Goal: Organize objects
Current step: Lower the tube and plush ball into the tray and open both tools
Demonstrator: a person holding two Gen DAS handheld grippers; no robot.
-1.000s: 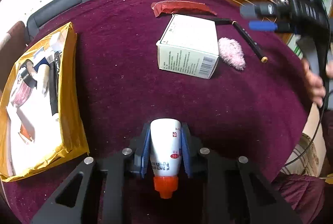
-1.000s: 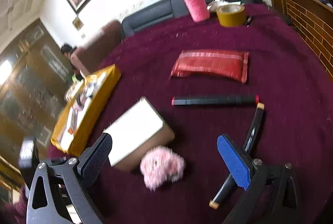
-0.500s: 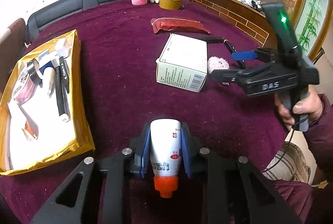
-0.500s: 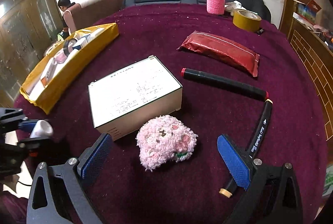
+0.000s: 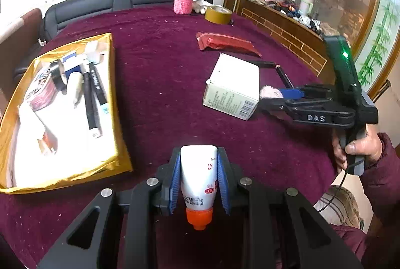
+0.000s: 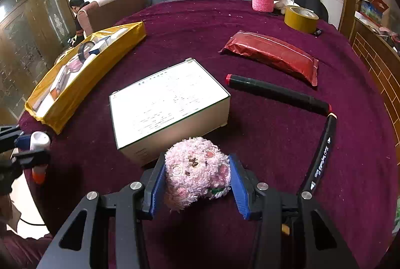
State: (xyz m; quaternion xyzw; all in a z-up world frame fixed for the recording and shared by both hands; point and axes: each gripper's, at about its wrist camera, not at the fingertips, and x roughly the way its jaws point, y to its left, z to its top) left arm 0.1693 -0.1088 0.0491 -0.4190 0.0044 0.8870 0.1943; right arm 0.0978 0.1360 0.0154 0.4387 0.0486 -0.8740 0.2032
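Left gripper (image 5: 198,181) is clamped on a white tube (image 5: 198,175), lower centre. Right gripper (image 6: 197,184) jaws are closing around the pink plush toy (image 6: 196,171) on the bench (image 6: 200,26). Gold tray (image 5: 110,93), left, is partly filled; box (image 6: 167,103), markers (image 6: 277,93) and red packet (image 6: 272,53) remain out.

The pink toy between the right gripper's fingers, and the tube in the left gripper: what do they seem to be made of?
The pink toy looks like soft plush: curly, fuzzy pile and an uneven outline. The right gripper is closing around it. The tube in the left gripper looks like smooth white plastic with printed text and an orange cap; its surface is evenly glossy, though it could be laminate.
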